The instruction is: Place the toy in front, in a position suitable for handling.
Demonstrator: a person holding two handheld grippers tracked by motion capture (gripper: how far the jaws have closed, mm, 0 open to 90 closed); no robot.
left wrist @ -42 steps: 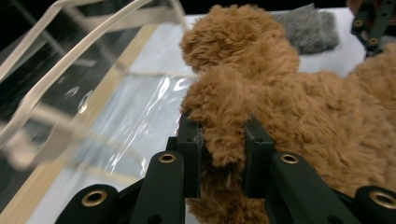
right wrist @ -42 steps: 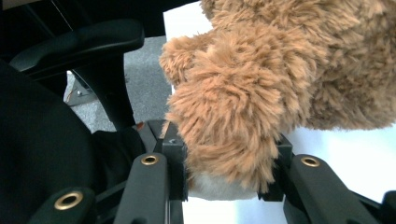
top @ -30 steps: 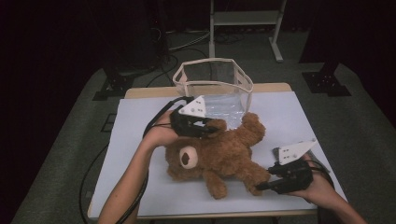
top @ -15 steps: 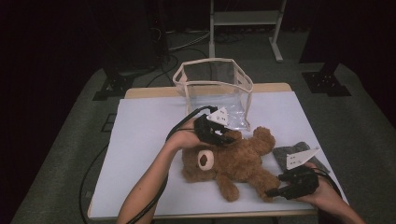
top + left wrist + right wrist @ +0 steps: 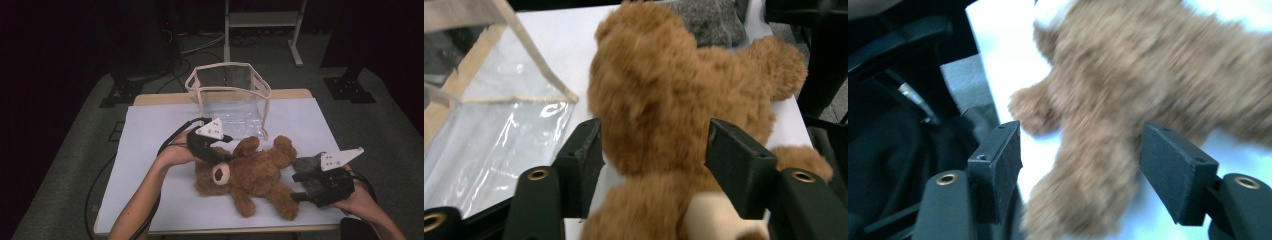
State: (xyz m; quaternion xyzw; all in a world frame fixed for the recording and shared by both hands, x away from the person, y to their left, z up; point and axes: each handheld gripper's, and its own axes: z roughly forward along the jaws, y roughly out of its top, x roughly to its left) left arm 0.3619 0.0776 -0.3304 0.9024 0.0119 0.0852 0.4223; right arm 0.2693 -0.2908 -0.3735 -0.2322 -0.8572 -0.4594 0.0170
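On the white table, the brown teddy bear now lies flat on its back nearer the front edge than a second ago, when I had it lifted by the clear bag. Both claws have just been opening. My left gripper stands apart with the bear's head between its jaws, the pads off the fur; my right gripper is spread wide around a leg, clear of it. I judge the bear set down and let go, so a fresh hold comes next if it is to go into the bag. Fur is shaggy, soft, rounded; the bag is glossy crinkled plastic with stiff cream edging; a grey knitted cloth lies beside the right claw.
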